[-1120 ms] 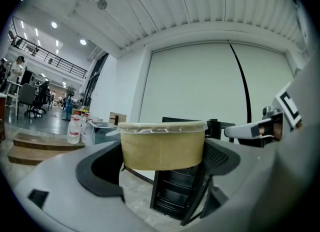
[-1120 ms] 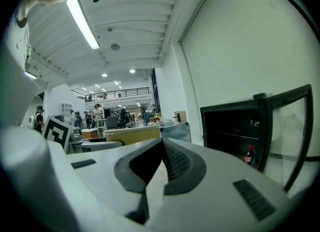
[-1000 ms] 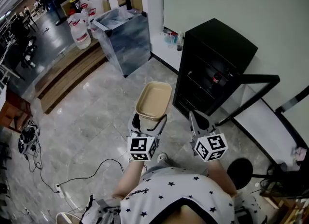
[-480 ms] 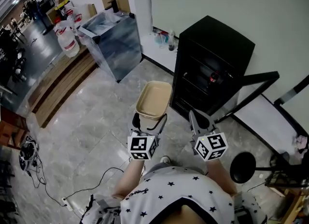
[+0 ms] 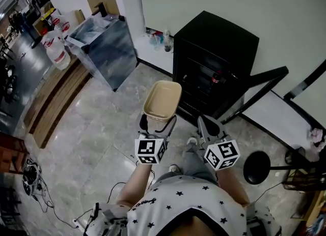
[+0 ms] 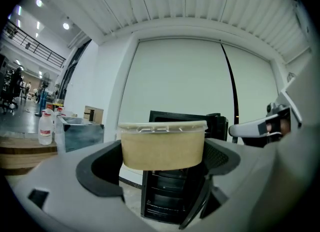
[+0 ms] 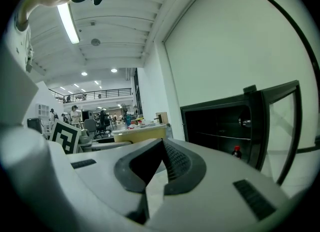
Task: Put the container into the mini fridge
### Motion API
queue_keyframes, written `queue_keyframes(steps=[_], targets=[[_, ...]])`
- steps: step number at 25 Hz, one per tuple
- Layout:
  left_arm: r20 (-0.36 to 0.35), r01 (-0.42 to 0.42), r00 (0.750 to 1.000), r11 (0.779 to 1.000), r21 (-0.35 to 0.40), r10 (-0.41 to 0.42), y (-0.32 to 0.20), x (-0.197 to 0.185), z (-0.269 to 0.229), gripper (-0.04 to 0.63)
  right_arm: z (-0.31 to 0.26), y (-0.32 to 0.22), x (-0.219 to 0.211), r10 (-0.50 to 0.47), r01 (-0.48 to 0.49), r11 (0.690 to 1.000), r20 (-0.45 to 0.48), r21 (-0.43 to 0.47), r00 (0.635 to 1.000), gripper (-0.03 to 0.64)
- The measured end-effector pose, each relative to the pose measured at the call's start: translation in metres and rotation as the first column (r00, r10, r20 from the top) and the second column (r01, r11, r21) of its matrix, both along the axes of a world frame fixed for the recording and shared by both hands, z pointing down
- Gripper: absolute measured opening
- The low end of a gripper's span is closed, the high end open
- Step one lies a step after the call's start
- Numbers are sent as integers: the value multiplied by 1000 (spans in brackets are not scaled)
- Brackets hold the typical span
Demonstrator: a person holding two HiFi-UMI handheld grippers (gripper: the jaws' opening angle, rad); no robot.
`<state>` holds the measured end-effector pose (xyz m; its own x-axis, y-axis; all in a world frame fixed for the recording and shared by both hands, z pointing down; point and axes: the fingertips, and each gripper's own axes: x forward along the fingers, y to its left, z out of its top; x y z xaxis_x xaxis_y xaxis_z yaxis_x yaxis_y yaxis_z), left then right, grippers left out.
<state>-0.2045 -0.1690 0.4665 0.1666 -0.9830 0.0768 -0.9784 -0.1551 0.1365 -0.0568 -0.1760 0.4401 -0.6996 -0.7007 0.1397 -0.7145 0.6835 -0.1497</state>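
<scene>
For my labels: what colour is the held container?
The container is tan; it shows best in the left gripper view.

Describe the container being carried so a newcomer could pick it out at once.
Start at the black mini fridge standing against the pale wall, door swung open. Just in front of it, the left gripper holds a tan rectangular paper container in the air. It is the only tan tub there; the right gripper beside it is shut and empty.

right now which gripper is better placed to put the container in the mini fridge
Left. The left gripper grips the lidded tan container, which faces the open mini fridge. The right gripper is shut on nothing.
</scene>
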Motion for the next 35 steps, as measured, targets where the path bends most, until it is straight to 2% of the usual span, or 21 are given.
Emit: queue_keyframes(steps=[21, 35], targets=[[35, -169, 985, 985, -12, 170, -156, 69, 27, 509, 17, -123, 41, 74, -74, 997, -3, -20, 997, -6], [63, -266, 962, 964, -17, 267, -223, 116, 39, 509, 28, -157, 69, 131, -131, 990, -8, -43, 991, -6]])
